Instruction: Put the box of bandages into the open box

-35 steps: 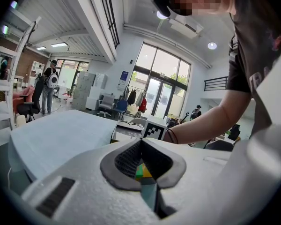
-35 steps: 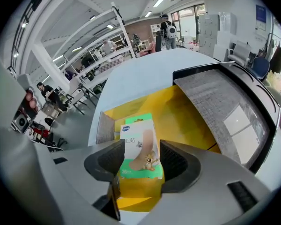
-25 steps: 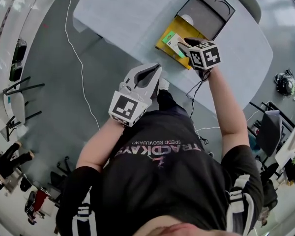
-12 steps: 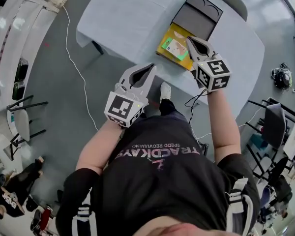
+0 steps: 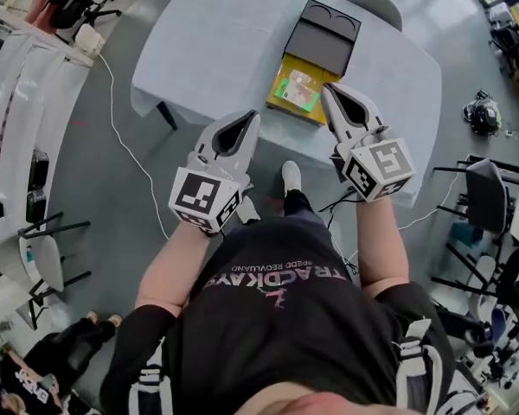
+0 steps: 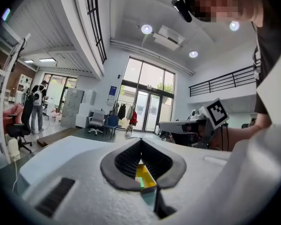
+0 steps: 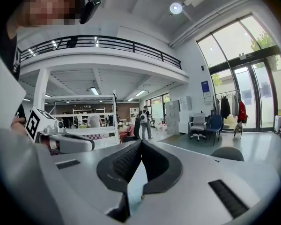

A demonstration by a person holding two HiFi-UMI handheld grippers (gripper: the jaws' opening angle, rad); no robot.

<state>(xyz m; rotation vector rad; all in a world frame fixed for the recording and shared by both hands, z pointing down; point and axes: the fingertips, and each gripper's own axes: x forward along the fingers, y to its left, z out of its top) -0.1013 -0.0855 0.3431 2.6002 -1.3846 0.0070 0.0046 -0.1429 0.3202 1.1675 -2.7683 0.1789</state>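
The open box stands on the pale table [image 5: 216, 33], with a yellow tray [image 5: 282, 88] and a black lid [image 5: 323, 37] folded back behind it. The box of bandages [image 5: 301, 92], white and green, lies inside the yellow tray. My right gripper [image 5: 326, 87] hovers at the table's near edge, just right of the tray, shut and empty. My left gripper [image 5: 253, 116] is held off the near edge, left of the tray, shut with nothing in it. Through the hollow in the left gripper [image 6: 141, 140] I see the yellow tray [image 6: 144, 171]. In the right gripper view, the right gripper [image 7: 140, 142] shows only table behind it.
A grey chair [image 5: 372, 3] stands at the table's far side. A white cable [image 5: 125, 119] runs over the floor at the left. Chairs and shelving line the left edge, and dark chairs [image 5: 484, 206] stand at the right. The person's shoe [image 5: 290, 176] is below the table edge.
The right gripper let go of the bandage box in the yellow tray, shut, and drew back toward the person. The left gripper also drifted back and left.
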